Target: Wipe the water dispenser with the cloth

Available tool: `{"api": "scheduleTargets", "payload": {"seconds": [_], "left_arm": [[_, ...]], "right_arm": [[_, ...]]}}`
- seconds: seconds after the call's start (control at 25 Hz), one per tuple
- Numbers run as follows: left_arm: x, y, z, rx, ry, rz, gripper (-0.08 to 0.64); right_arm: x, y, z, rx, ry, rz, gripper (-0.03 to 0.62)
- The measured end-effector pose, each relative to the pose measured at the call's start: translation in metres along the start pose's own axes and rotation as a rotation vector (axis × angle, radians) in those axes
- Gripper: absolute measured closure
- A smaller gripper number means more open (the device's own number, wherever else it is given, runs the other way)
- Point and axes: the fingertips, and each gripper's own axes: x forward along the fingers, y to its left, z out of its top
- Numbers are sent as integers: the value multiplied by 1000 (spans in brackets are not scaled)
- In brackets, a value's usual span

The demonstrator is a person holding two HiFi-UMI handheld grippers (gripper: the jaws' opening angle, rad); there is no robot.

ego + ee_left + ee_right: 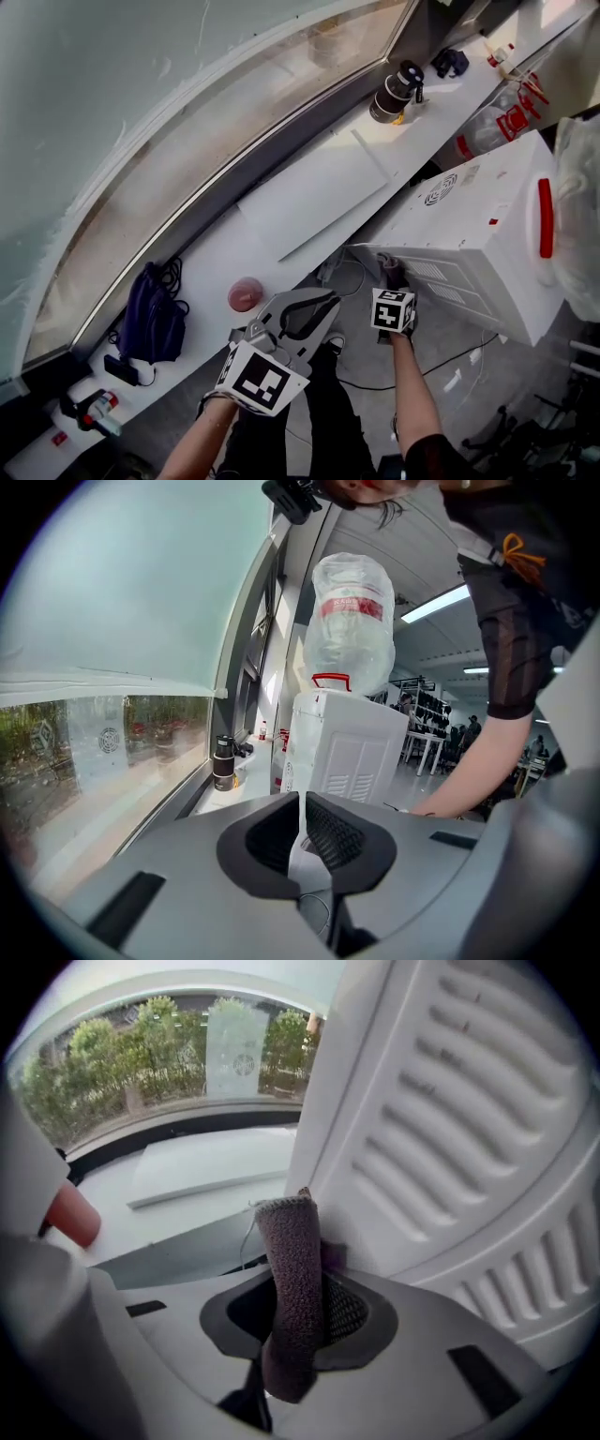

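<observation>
Right tongs [298, 1309] pinch the cloth [290, 1260] against the water dispenser [459, 1119]; left tongs [302, 841] closed.

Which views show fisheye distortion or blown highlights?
Both gripper views: fisheye, black vignetted corners. Right gripper view: the water dispenser vents bow, the cloth is sharp. Left gripper view: the ceiling light is clipped white. Head view: even daylight, no hard glare.

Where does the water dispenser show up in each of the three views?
Head view: water dispenser at the right.
Left gripper view: water dispenser at centre, beyond the jaws, bottle on top.
Right gripper view: water dispenser fills the right half, directly behind the cloth.
Shared landmark: the white window ledge, left of it in every view.
</observation>
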Motion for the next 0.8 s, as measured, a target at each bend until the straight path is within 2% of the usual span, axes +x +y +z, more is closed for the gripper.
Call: {"api": "scheduleTargets", "payload": {"seconds": [0.16, 0.24, 0.56, 0.8], "left_arm": [[-7, -11, 20, 3, 2, -17, 537], [-12, -19, 31, 12, 4, -37, 537], [-28, -45, 69, 48, 3, -108, 537], [-27, -60, 91, 65, -9, -153, 537]], "right_arm": [[-76, -9, 16, -27, -88, 58, 491], [-122, -21, 24, -27, -116, 57, 491], [-292, -81, 78, -17, -274, -5, 491], [-367, -117, 116, -72, -381, -98, 491]]}}
